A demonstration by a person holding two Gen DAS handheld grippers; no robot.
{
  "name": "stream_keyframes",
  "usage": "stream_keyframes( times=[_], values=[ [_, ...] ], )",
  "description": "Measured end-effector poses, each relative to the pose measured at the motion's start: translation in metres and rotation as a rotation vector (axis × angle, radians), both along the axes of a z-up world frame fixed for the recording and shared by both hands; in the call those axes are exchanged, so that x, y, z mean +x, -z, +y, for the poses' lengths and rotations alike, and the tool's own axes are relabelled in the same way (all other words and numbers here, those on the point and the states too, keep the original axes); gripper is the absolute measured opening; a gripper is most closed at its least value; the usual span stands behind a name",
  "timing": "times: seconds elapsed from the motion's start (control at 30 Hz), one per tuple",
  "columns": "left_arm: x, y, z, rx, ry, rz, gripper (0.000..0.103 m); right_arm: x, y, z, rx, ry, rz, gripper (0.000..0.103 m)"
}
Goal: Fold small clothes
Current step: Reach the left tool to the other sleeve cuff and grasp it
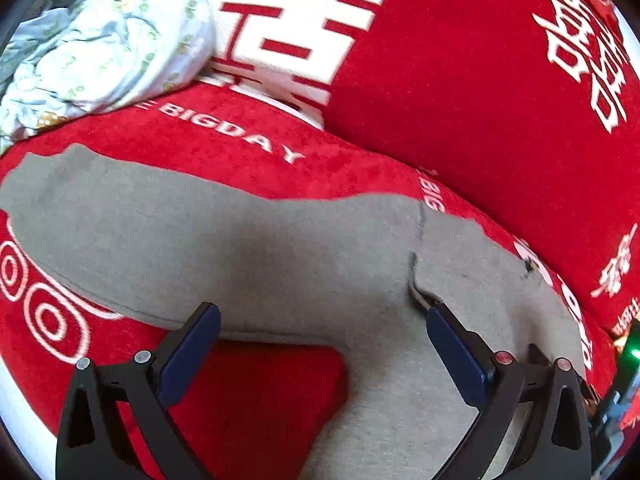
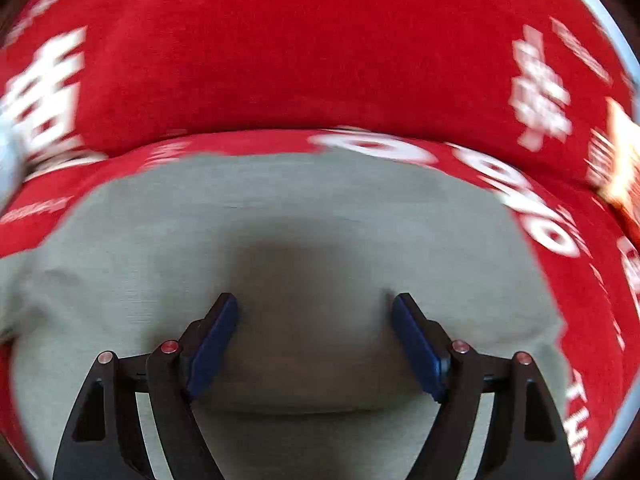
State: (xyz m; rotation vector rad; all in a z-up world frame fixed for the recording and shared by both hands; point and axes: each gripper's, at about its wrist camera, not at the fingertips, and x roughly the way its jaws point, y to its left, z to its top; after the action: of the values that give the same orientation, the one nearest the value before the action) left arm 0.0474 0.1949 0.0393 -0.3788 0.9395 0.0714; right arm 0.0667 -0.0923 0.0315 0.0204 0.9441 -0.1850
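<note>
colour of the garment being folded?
Plain grey garment, no print, lying on a red cover with white lettering. Sharpest in the left wrist view.

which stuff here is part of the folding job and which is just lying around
Part of the job:
- grey garment, spread flat on the cover
- left gripper, open over it
- right gripper, open over it

Just lying about:
- floral bundle of cloth
- red printed cover, the surface underneath

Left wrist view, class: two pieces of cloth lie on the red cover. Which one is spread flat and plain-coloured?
The grey garment, plain and laid flat beneath the open left gripper; the floral cloth is bunched up at the top left.
</note>
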Motion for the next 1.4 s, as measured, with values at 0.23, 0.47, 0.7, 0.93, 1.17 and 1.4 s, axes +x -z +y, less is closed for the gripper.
stream_keyframes(
  times=[0.23, 0.47, 0.7, 0.93, 1.17, 1.4],
  values=[
    [0.003, 0.006, 0.033, -0.036, -0.088, 0.024, 0.103, 0.03, 0.015, 0.105, -0.099, -0.256, 0.036, 0.084],
    [0.007, 0.015, 0.037, -0.033, -0.093, 0.058, 0.103, 0.024, 0.009, 0.124, -0.008, -0.341, -0.018, 0.084],
    [0.005, 0.017, 0.056, -0.001, -0.163, 0.084, 0.103, 0.005, 0.007, 0.079, 0.068, -0.237, -0.102, 0.086],
    [-0.024, 0.022, 0.138, 0.076, -0.453, 0.14, 0.103, 0.008, 0.025, 0.057, 0.192, -0.187, -0.057, 0.093],
    [-0.035, 0.035, 0.246, -0.004, -0.634, 0.196, 0.103, 0.004, 0.026, 0.064, 0.131, -0.22, -0.037, 0.099],
    [0.006, 0.029, 0.265, 0.085, -0.501, 0.235, 0.076, 0.003, 0.025, 0.062, 0.14, -0.221, -0.037, 0.099]
  ],
)
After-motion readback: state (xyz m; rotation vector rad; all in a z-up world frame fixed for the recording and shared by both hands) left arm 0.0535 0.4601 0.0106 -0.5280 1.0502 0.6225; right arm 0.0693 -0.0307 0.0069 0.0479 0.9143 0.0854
